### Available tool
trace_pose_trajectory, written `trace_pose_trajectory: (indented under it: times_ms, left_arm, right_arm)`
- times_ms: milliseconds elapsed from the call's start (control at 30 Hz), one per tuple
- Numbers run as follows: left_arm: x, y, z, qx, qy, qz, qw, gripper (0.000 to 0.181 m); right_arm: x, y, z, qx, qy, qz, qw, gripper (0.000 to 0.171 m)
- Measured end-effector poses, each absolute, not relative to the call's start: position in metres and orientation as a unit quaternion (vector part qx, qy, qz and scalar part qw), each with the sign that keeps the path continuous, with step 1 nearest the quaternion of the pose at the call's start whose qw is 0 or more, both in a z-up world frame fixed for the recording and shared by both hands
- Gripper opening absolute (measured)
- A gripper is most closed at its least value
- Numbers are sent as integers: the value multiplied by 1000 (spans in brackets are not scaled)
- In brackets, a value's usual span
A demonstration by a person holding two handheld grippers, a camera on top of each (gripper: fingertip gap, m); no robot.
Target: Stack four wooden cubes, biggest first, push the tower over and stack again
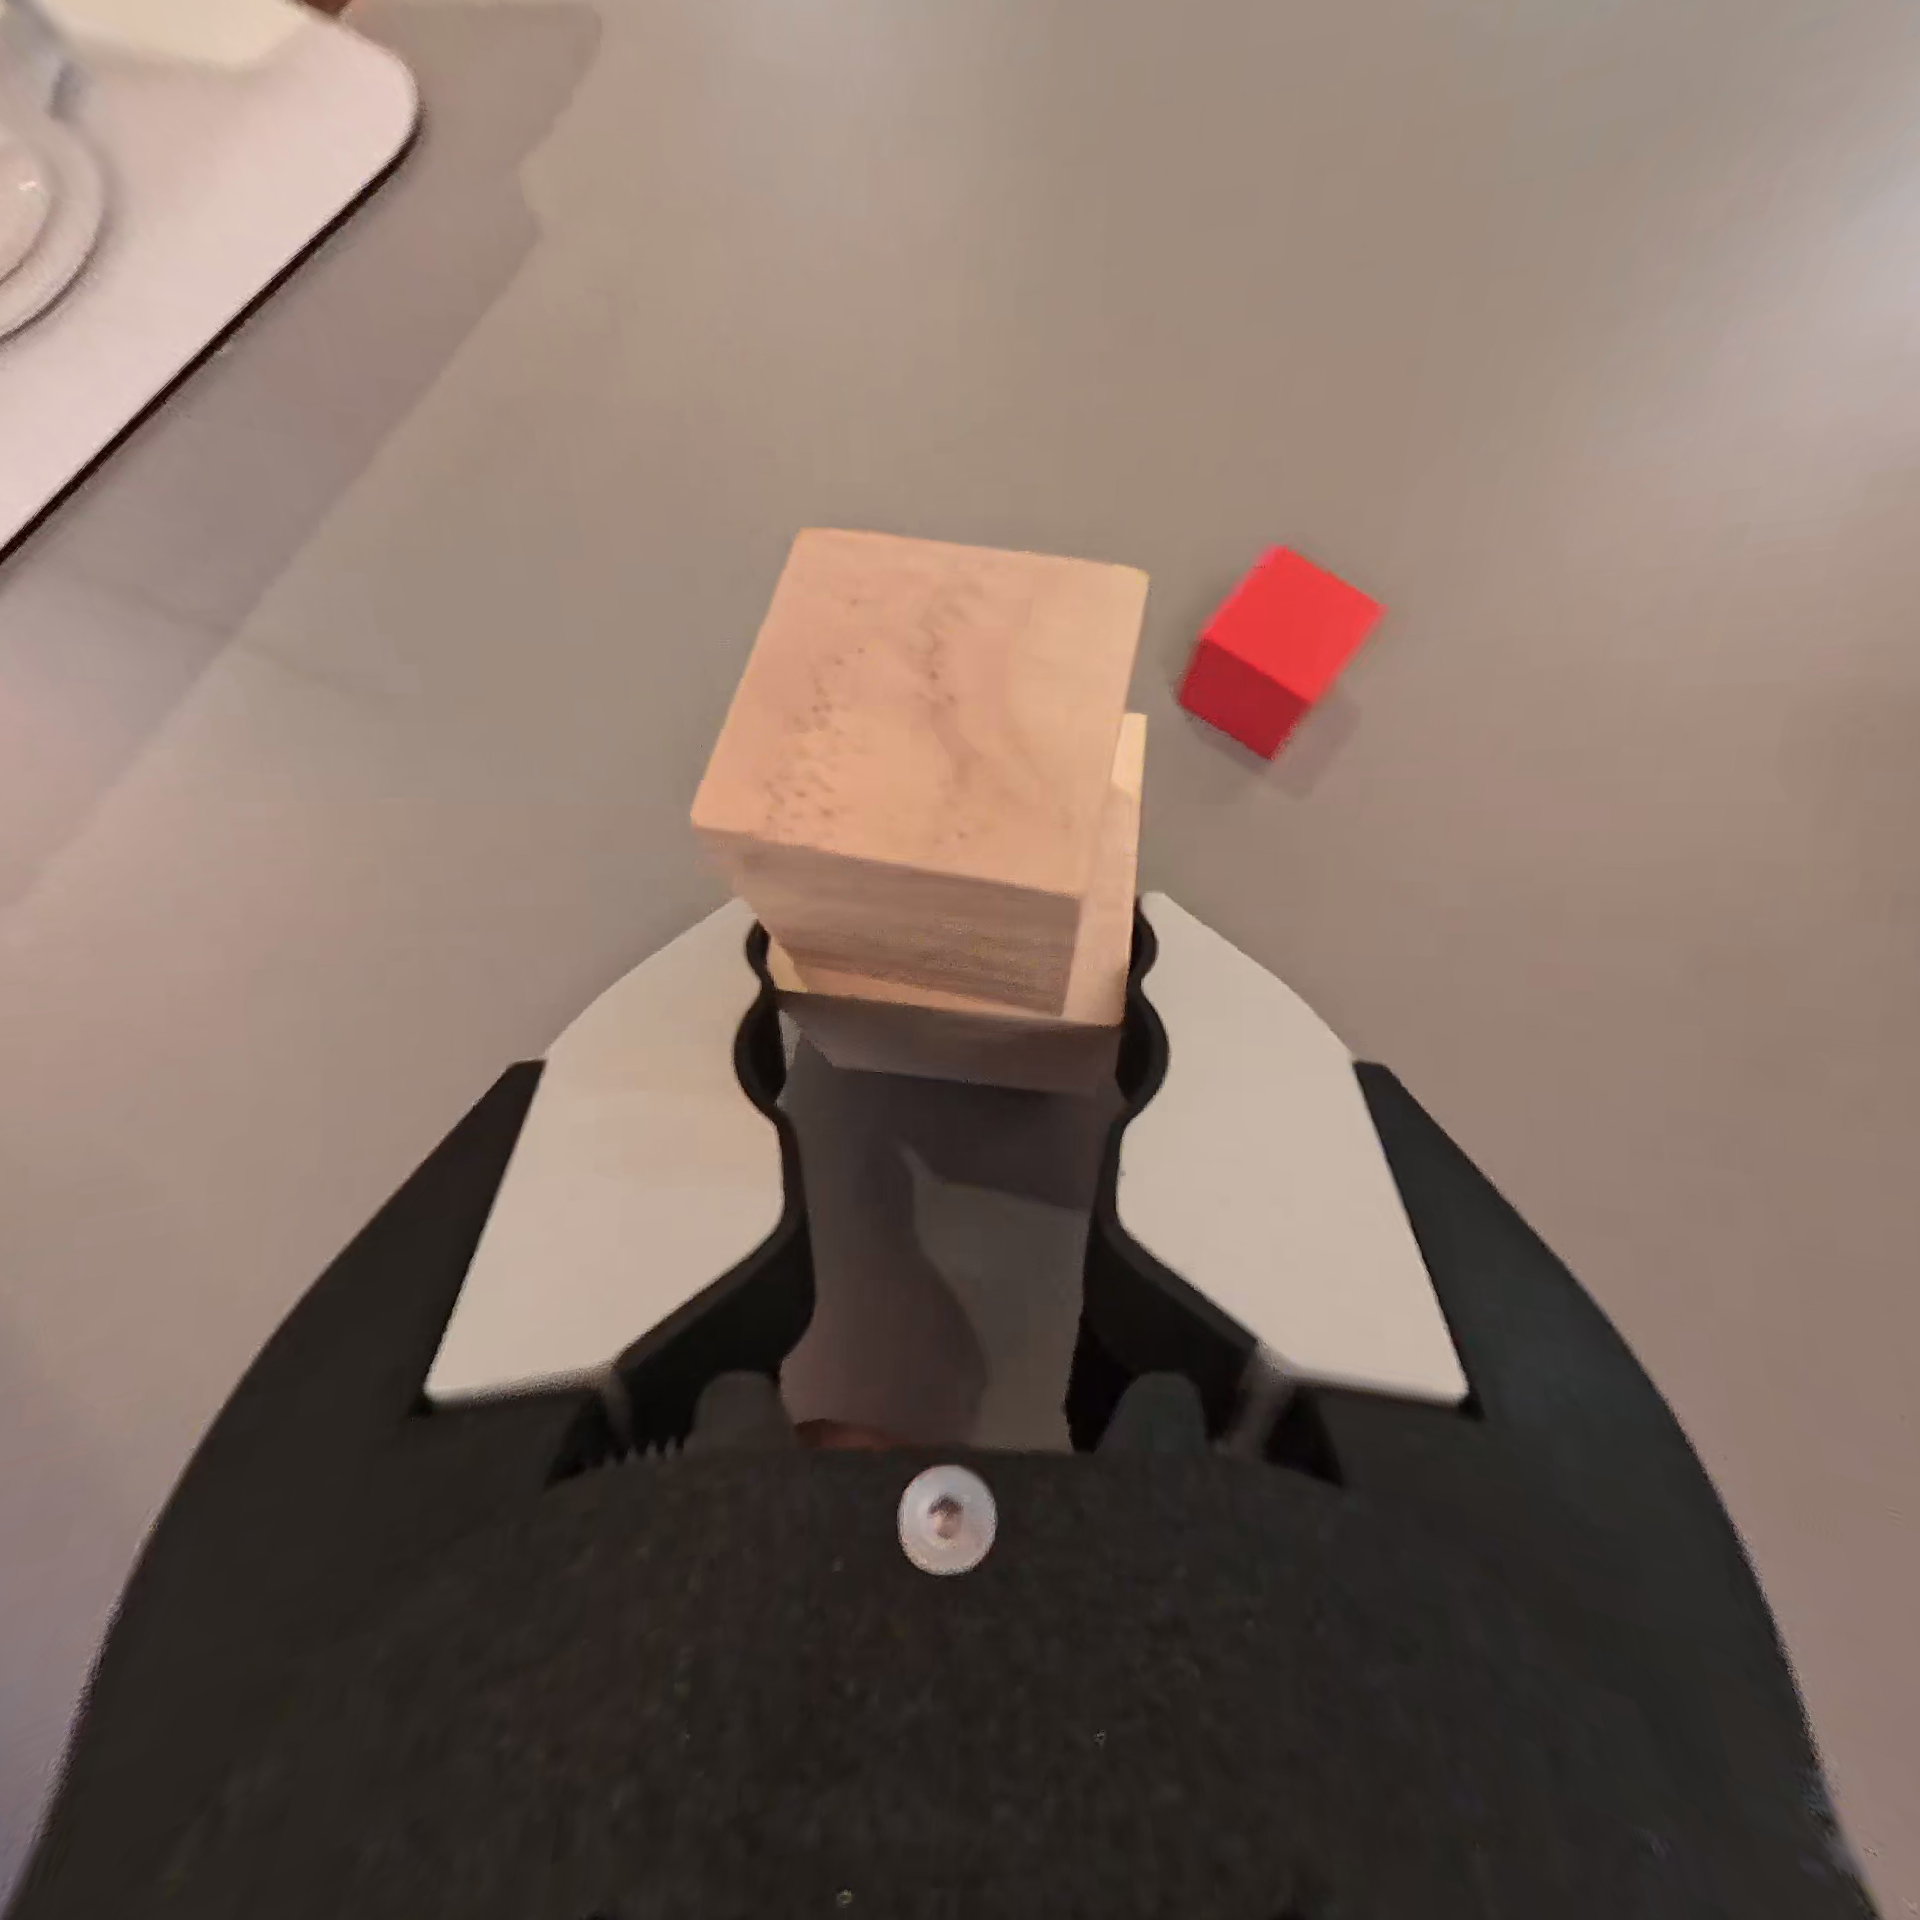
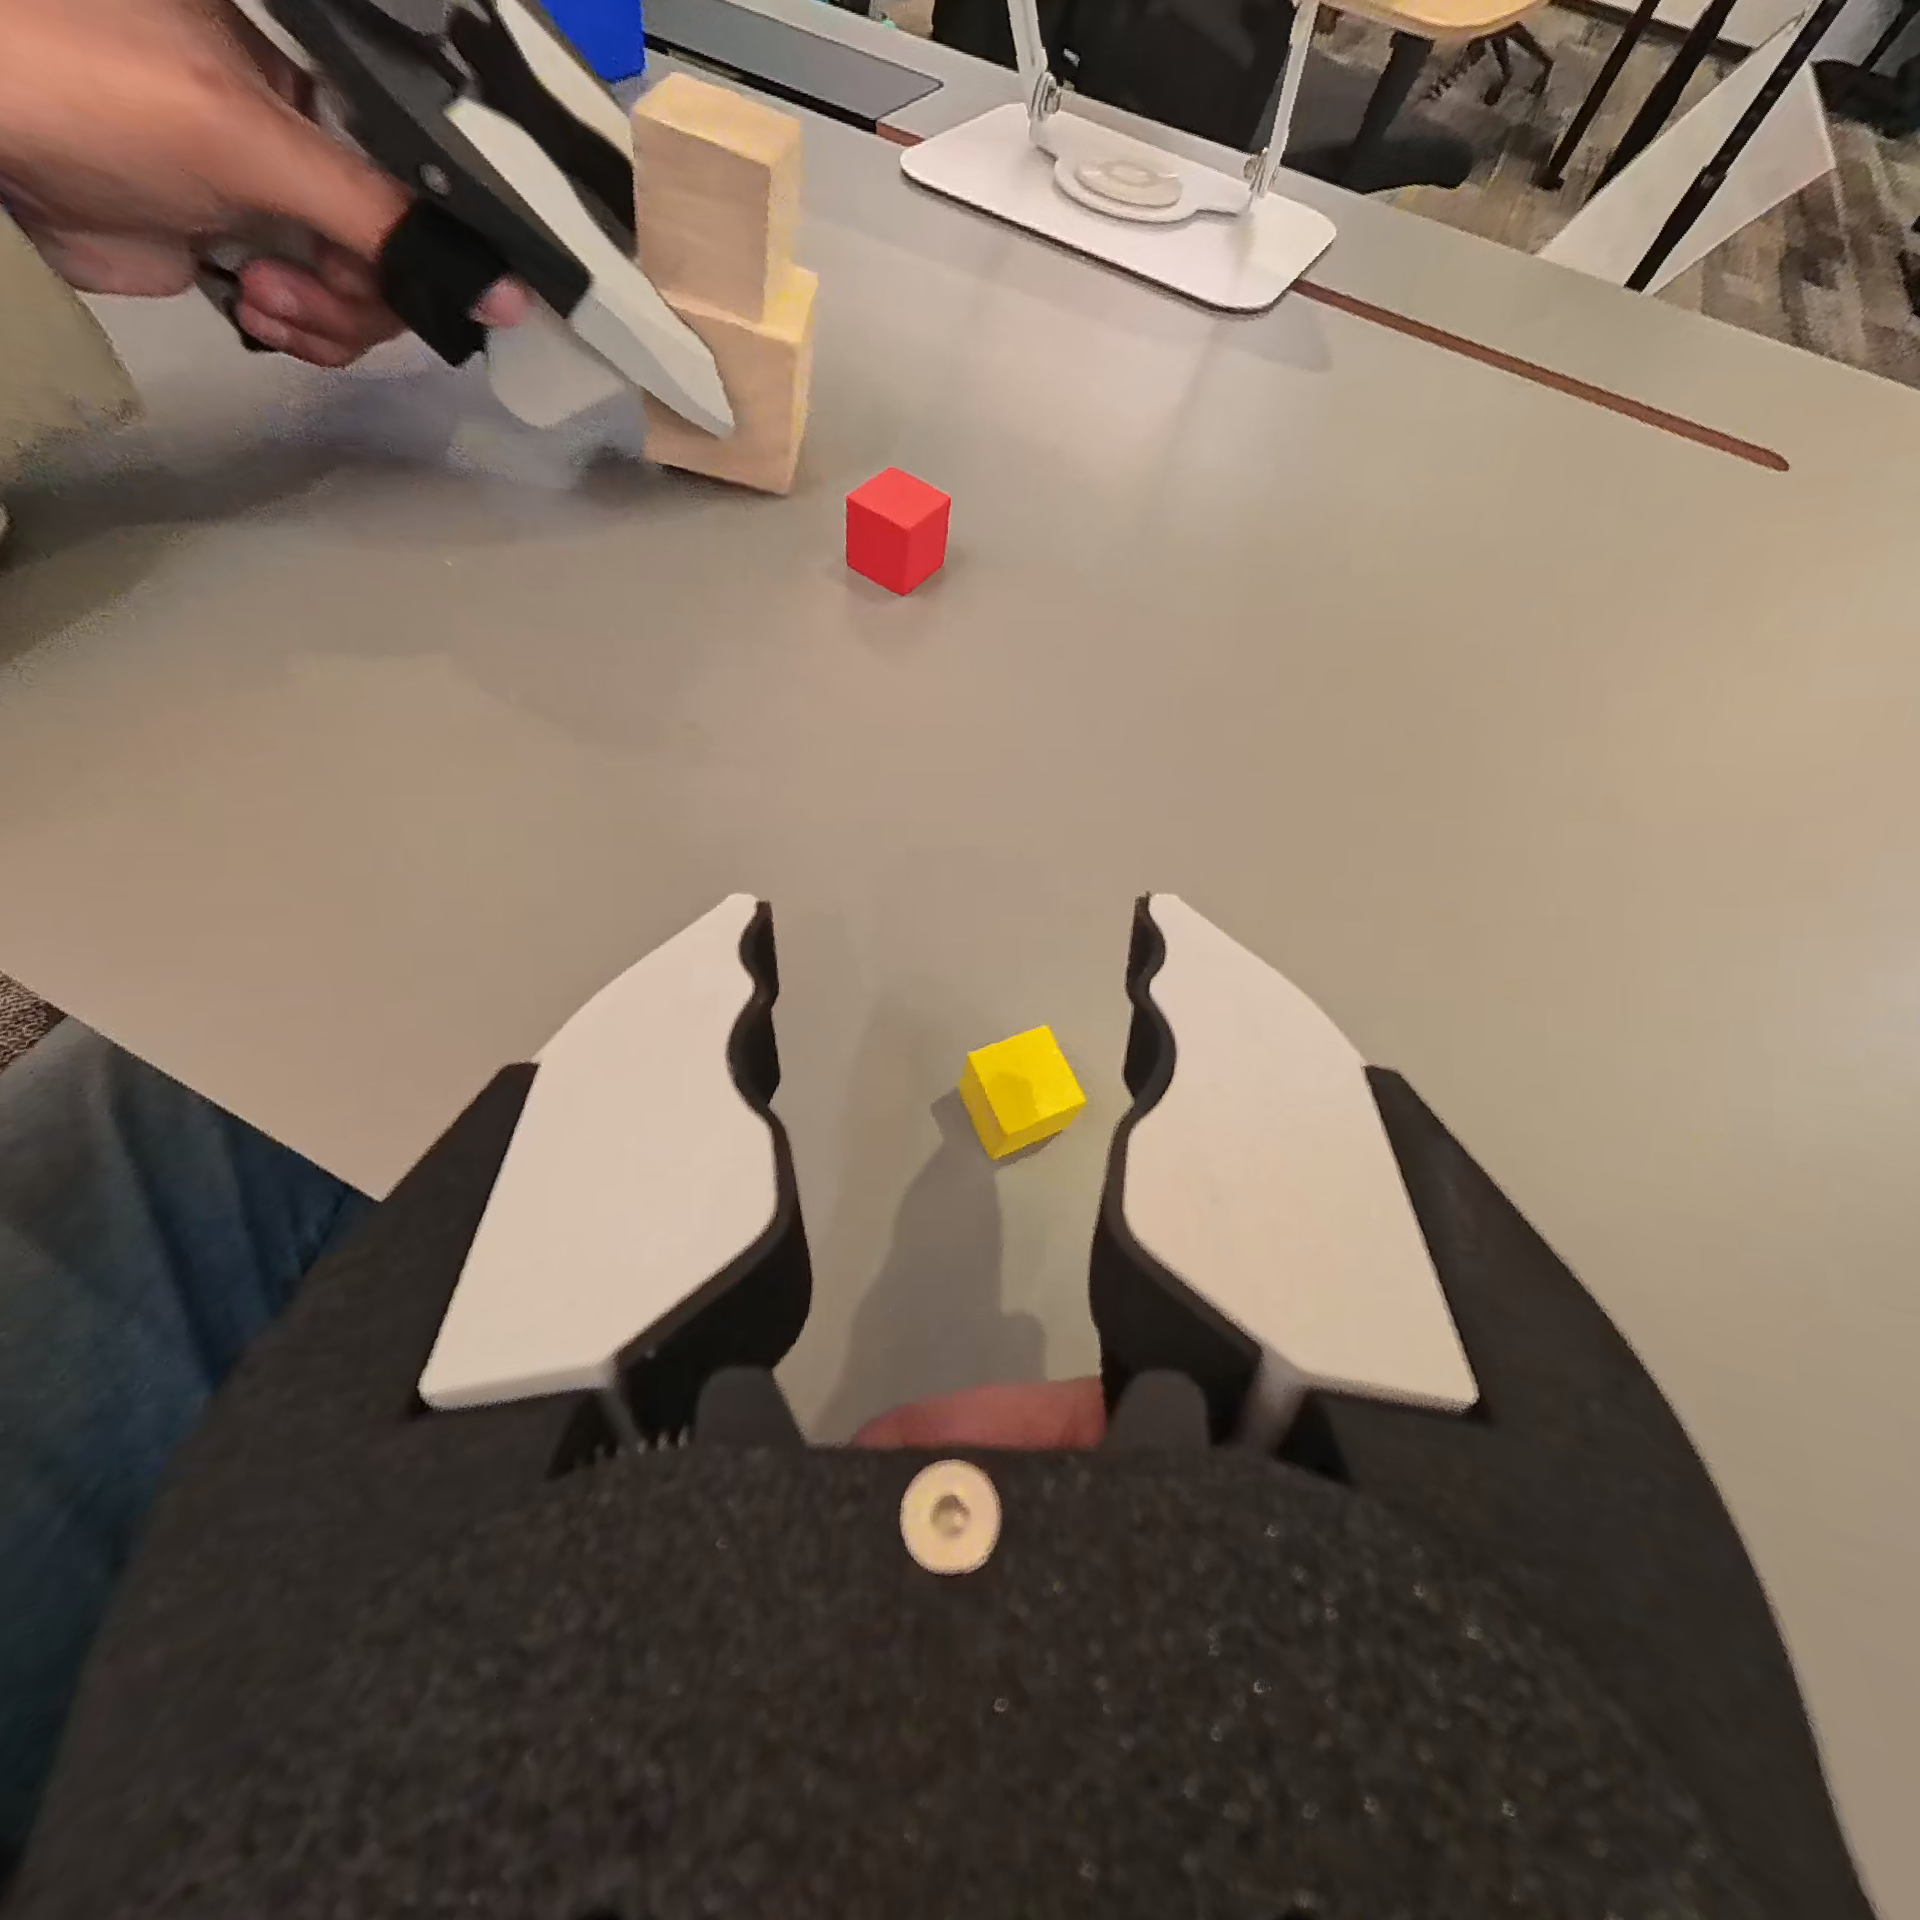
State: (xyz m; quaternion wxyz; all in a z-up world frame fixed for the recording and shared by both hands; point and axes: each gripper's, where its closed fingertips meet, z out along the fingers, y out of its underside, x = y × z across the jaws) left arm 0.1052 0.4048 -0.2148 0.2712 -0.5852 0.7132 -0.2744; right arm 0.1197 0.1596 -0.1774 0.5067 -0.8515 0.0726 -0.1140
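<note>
Two plain wooden cubes are stacked on the grey table [image 2: 1351,727], the smaller top cube [image 1: 914,727] [image 2: 717,197] sitting off-centre on the bigger bottom cube [image 1: 945,1039] [image 2: 774,384]. My left gripper [image 1: 948,909] is open; its fingers [image 2: 644,332] straddle the bottom cube, close against both sides, and look blurred. A red cube [image 1: 1278,649] [image 2: 899,530] lies just right of the stack. My right gripper [image 2: 951,914] is open and low over a small yellow cube [image 2: 1023,1091] lying between its fingers, nearer the right one.
A white base plate with a clear disc and metal legs [image 2: 1122,208] [image 1: 156,260] stands at the far side. A blue thing [image 2: 597,36] shows behind the left gripper. A hand [image 2: 135,156] holds that gripper. The table's near edge [image 2: 208,1070] runs at lower left.
</note>
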Motion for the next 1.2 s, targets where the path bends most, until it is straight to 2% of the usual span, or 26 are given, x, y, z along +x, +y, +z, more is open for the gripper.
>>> trace_pose_trajectory:
  times_ms: [300, 500, 667, 733, 867, 933, 1100, 1133, 1200]
  left_arm:
    - [76, 352, -212, -469, 782, -349, 217, 62]
    - [75, 348, -220, -441, 798, -335, 237, 62]
    - [50, 347, -195, -470, 766, -334, 286, 98]
    - [30, 344, -180, -498, 729, -345, 319, 94]
    - [-13, 320, -172, -587, 625, -384, 342, 93]
    - [-34, 307, -171, -626, 562, -399, 365, 84]
    - [-77, 270, -178, -665, 488, -392, 407, 78]
    - [-83, 265, -180, -669, 484, -383, 413, 78]
    - [-92, 253, -179, -662, 487, -383, 422, 77]
  right_arm:
    - [120, 156, -187, -867, 43, -96, 487, 63]
    - [112, 159, -188, -883, -18, -52, 465, 63]
    - [116, 208, -160, -880, -149, -44, 448, 55]
    - [116, 242, -157, -880, -220, -40, 419, 53]
    - [126, 302, -185, -896, -312, -9, 316, 55]
    - [131, 319, -199, -903, -338, 2, 266, 54]
    - [143, 333, -229, -916, -366, 6, 166, 49]
    - [145, 335, -233, -917, -368, 3, 157, 48]
    - [145, 336, -237, -917, -372, 7, 142, 29]
